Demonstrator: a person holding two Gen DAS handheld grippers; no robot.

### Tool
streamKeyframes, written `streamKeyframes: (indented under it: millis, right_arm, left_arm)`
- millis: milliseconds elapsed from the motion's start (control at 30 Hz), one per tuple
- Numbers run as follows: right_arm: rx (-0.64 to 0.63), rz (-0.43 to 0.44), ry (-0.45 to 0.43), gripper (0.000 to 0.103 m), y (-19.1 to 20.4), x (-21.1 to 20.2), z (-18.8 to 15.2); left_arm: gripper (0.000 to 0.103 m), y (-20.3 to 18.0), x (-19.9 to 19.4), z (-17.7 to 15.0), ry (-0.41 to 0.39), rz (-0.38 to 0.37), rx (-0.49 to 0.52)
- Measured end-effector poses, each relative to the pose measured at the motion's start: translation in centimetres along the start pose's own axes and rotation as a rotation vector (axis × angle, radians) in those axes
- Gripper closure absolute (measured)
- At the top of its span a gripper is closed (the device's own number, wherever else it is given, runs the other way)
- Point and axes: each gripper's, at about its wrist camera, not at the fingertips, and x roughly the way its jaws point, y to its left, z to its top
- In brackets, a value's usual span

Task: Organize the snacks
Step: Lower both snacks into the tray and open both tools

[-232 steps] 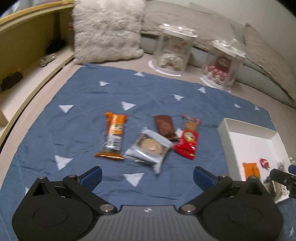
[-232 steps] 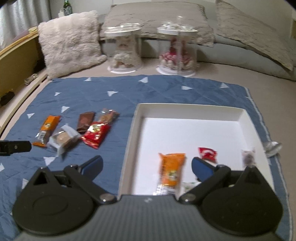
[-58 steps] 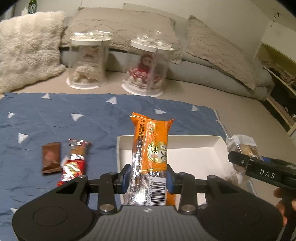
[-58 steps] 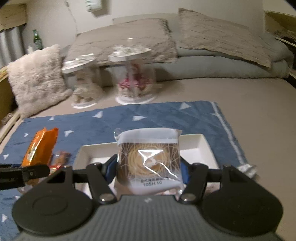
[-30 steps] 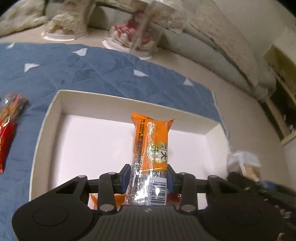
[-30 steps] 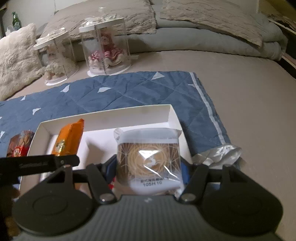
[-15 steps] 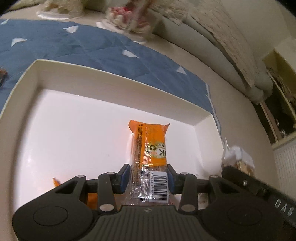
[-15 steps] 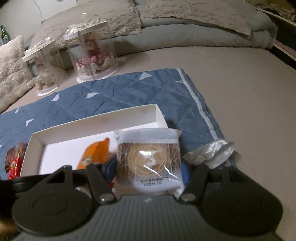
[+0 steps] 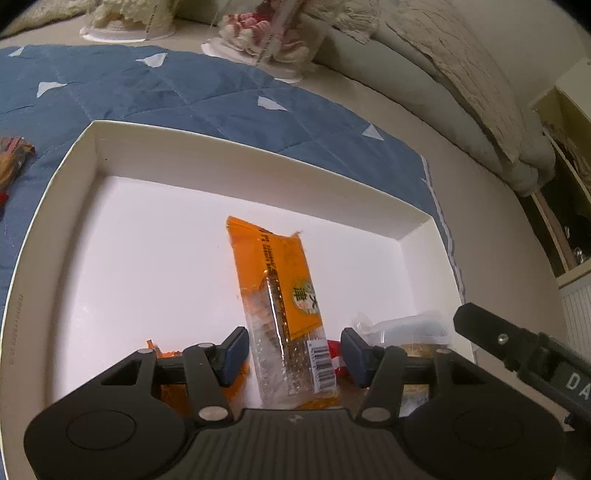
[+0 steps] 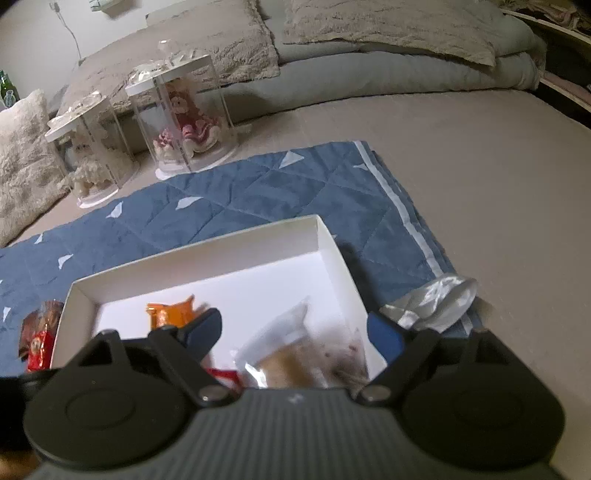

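My left gripper point(image 9: 293, 349) is open over the white box point(image 9: 258, 166). The orange snack bar point(image 9: 280, 299) lies loose between its jaws on the box floor. My right gripper point(image 10: 295, 332) is open above the box point(image 10: 221, 254). The clear-wrapped round cookie point(image 10: 295, 350) lies blurred between its jaws, low in the box. The cookie also shows in the left wrist view point(image 9: 413, 328). Another orange snack point(image 9: 166, 354) and a red candy point(image 9: 334, 350) lie in the box near the front. A red snack pack point(image 10: 37, 343) lies on the blue quilt left of the box.
The box sits on a blue quilt point(image 9: 184, 92) with white triangles on a beige bed. Two clear display cases with dolls point(image 10: 184, 114) stand at the back. Grey pillows point(image 10: 369, 29) lie behind. A crumpled silver wrapper point(image 10: 436, 299) lies right of the box.
Both grippers have opened. The orange bar and the cookie pack have been let go and dropped into the box. The left gripper has drawn back slightly.
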Motion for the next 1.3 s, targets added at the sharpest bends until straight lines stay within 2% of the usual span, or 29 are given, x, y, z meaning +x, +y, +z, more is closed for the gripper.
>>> streamKeyframes:
  millis: [167, 233, 367, 433, 533, 700, 833, 1033, 1100, 1167, 1200, 1233, 1300]
  right_arm:
    - [-0.054, -0.016, 0.051, 0.019, 0.0, 0.2, -0.5]
    - [-0.075, -0.024, 0.097, 0.029, -0.1, 0.5, -0.6]
    - [-0.114, -0.034, 0.221, 0.039, 0.0, 1.6, -1.3]
    - [-0.136, -0.036, 0.265, 0.054, 0.1, 2.5, -2.0]
    - [-0.115, -0.015, 0.254, 0.064, 0.4, 2.7, -1.9]
    - [-0.006, 0.043, 0.157, 0.085, 0.4, 2.5, -0.9]
    - [0.012, 0.025, 0.051, 0.086, 1.0, 2.6, -0.2]
    - [0.041, 0.004, -0.030, 0.088, 0.8, 3.3, 0.2]
    - [0.024, -0.017, -0.028, 0.087, 1.0, 3.5, 0.3]
    - [0.013, -0.032, -0.001, 0.075, 1.1, 3.6, 0.3]
    - [0.008, -0.028, 0.016, 0.060, 1.1, 3.5, 0.2]
    - [0.000, -0.016, 0.026, 0.053, 1.1, 3.2, 0.3]
    - [-0.007, -0.014, 0.029, 0.051, 1.1, 2.5, 0.2]
  left_arm:
    - [0.046, -0.1, -0.4, 0.2, -0.011, 0.012, 0.022]
    - [0.046, -0.2, -0.7, 0.3, -0.018, 0.023, 0.039]
    - [0.046, -0.3, -1.0, 0.5, -0.018, 0.023, 0.067]
    - [0.047, -0.4, -1.0, 0.5, -0.016, 0.016, 0.081]
    - [0.048, -0.4, -1.1, 0.4, -0.015, 0.013, 0.095]
    - [0.051, -0.2, -0.8, 0.5, -0.015, 0.019, 0.114]
    - [0.052, -0.2, -0.8, 0.5, -0.012, 0.018, 0.122]
    - [0.052, -0.6, -1.1, 0.4, -0.016, 0.027, 0.152]
    - [0.052, -0.7, -1.3, 0.4, -0.020, 0.035, 0.166]
    - [0.050, -0.7, -1.6, 0.4, -0.023, 0.042, 0.164]
    - [0.050, -0.7, -1.8, 0.5, -0.023, 0.039, 0.163]
    - [0.050, -0.7, -1.9, 0.5, -0.019, 0.036, 0.164]
    - [0.050, -0.8, -2.2, 0.4, -0.015, 0.034, 0.169]
